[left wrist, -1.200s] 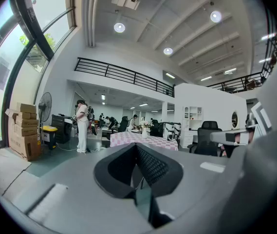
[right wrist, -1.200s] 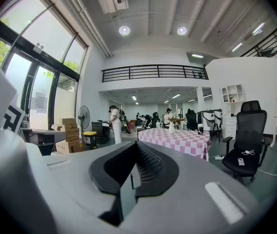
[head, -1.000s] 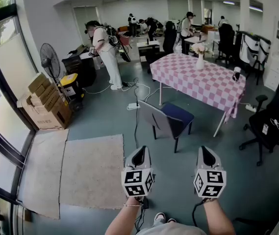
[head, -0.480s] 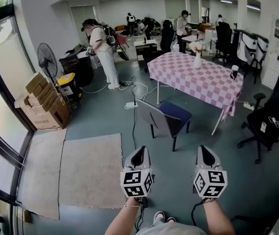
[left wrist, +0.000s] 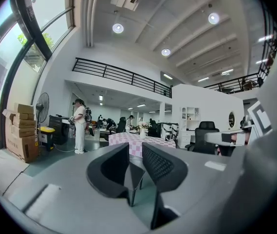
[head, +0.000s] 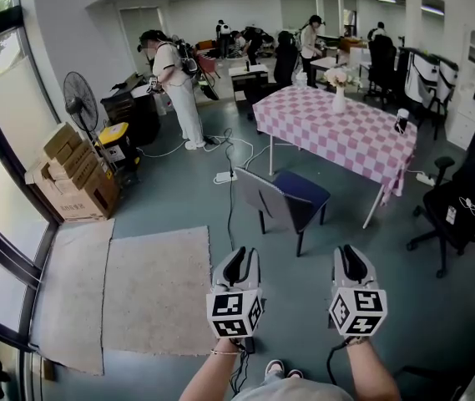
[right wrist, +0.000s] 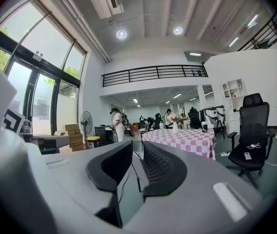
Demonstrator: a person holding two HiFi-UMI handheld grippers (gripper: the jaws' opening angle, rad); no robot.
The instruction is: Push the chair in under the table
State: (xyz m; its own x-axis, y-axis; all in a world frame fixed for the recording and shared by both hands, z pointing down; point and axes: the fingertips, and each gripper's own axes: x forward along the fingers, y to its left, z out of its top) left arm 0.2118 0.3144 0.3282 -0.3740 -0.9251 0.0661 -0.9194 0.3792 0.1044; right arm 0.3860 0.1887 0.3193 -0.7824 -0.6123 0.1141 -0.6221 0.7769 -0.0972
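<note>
The left tool and the right tool hang side by side at the bottom of the head view, both pointing level toward 12 o'clock. Each tool's jaws have just been opening and now stand a narrow gap apart. Nothing is between either pair, only open air and the room beyond.

The chair, with a grey back and a blue seat, stands on the floor at 12 o'clock, well apart from both tools. Its back faces the person and its seat points toward the desk. The desk, under a pink-and-white checked cloth, lies beyond the chair at 1 o'clock, and the chair is pulled out at its near side. A vase of flowers stands on the far part of the cloth.

A black office chair sits at 2 o'clock. A pale rug lies at 9 o'clock, with cardboard boxes and a fan at 10 o'clock. A person in white stands at 11 o'clock.
</note>
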